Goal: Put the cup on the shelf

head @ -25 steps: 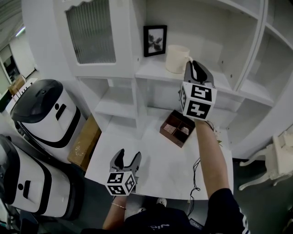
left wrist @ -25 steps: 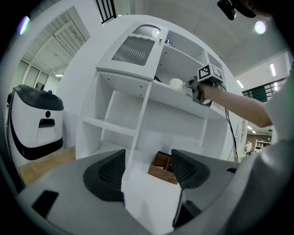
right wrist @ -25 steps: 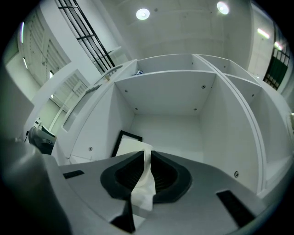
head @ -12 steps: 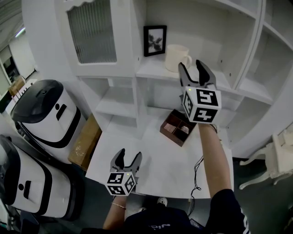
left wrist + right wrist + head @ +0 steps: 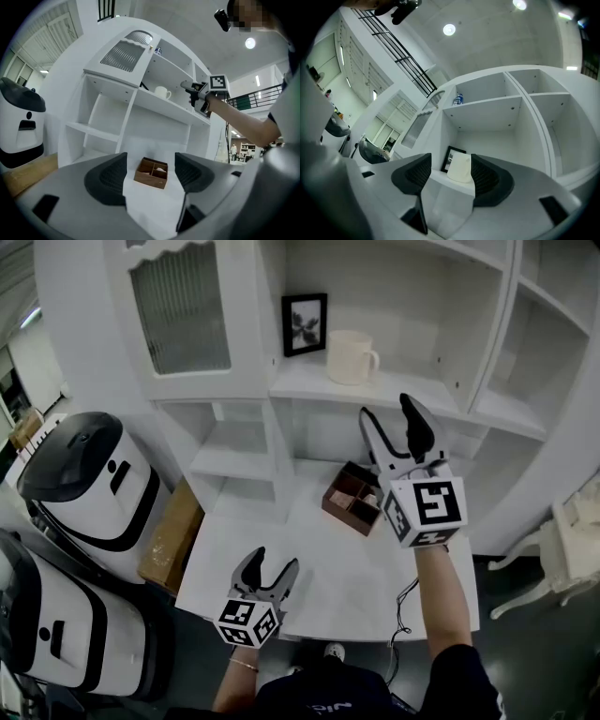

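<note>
- Now, closest in, the left claw [image 5: 273, 563] hangs by the near edge of the white worktop [image 5: 342, 582], marker cube toward the camera, pointing roughly level at the shelving.
- Its jaws stand apart with nothing gripped. Its own view shows bare worktop between the pads, and the wooden box farther off.
- Out toward the back of the worktop, that wooden box [image 5: 354, 499] sits flat. It's split into compartments with something pale in one of them, and I can't tell what it is.
- Off to the left and lower down, a cardboard box [image 5: 172, 532] lies beside the worktop, with a rounded white-and-black machine [image 5: 89, 474] next to it.
- Up next is the right claw [image 5: 386, 409], held out on a bare forearm [image 5: 441, 592] and tilted a little upward. It's in the air above the wooden box, in front of the shelf edge.
- Its jaws have just been opening and are spread wide. They hold nothing, and no pad is touching anything.
- Along its own view the cup lines up in the gap between the jaws, but it's farther on and clear of them.
- And there's the cup [image 5: 349, 356]: cream-coloured, upright on the white shelf [image 5: 305, 382], handle turned to the right in the head view, apart from the claw.
- Just beside it on the left, at the back of the same compartment, stands a black picture frame [image 5: 304, 323].
- Farther left again, a cabinet door [image 5: 178, 310] with ribbed glass.
</note>
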